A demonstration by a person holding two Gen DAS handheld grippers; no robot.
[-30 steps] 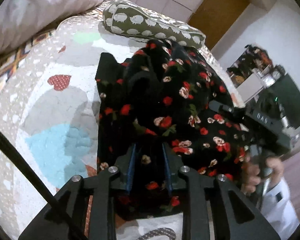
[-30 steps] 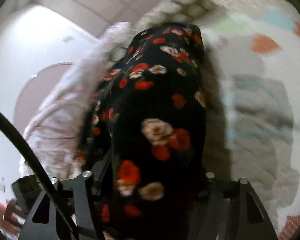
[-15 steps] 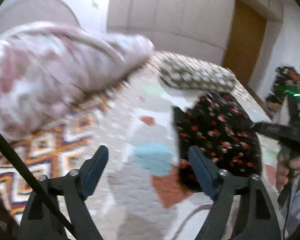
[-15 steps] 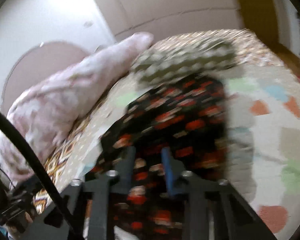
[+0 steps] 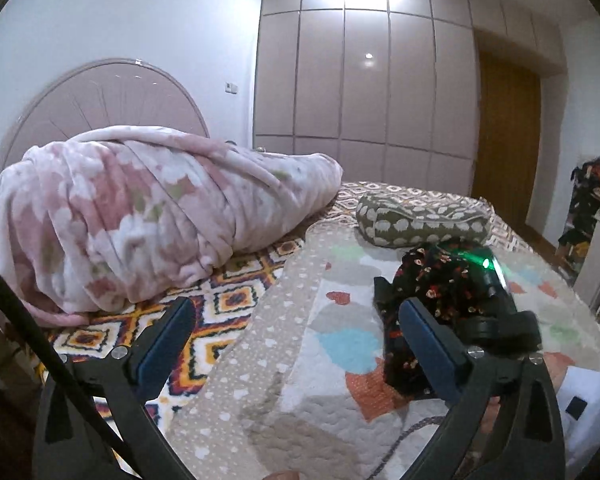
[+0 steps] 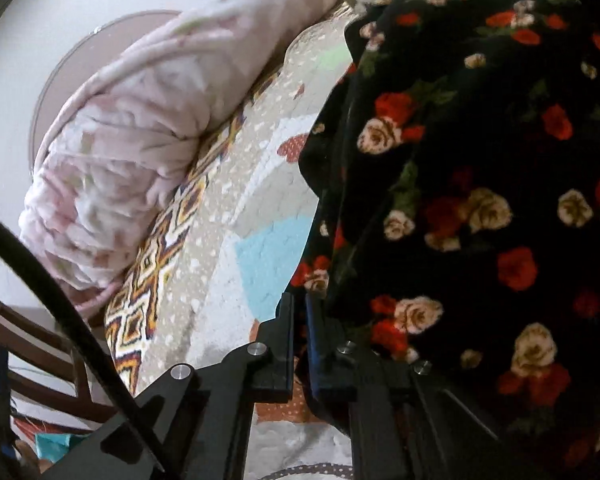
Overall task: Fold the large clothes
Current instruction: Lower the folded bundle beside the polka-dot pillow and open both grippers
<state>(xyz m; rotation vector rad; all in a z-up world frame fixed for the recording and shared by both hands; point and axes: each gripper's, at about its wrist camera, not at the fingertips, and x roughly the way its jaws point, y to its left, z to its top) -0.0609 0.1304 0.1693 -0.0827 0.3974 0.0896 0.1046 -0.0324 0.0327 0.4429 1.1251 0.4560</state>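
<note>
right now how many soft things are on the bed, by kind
blanket, pink, bundled: 1
pillow, olive with white spots: 1
garment, black with roses: 1
quilts spread under them: 2, patchwork hearts and orange diamond print
total: 5

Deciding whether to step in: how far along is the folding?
Done: black floral garment lies in a compact bundle on the patchwork quilt. In hand: left gripper open, holding nothing; right gripper shut beside the garment's edge. Left: possibly a final fold or tidying.
</note>
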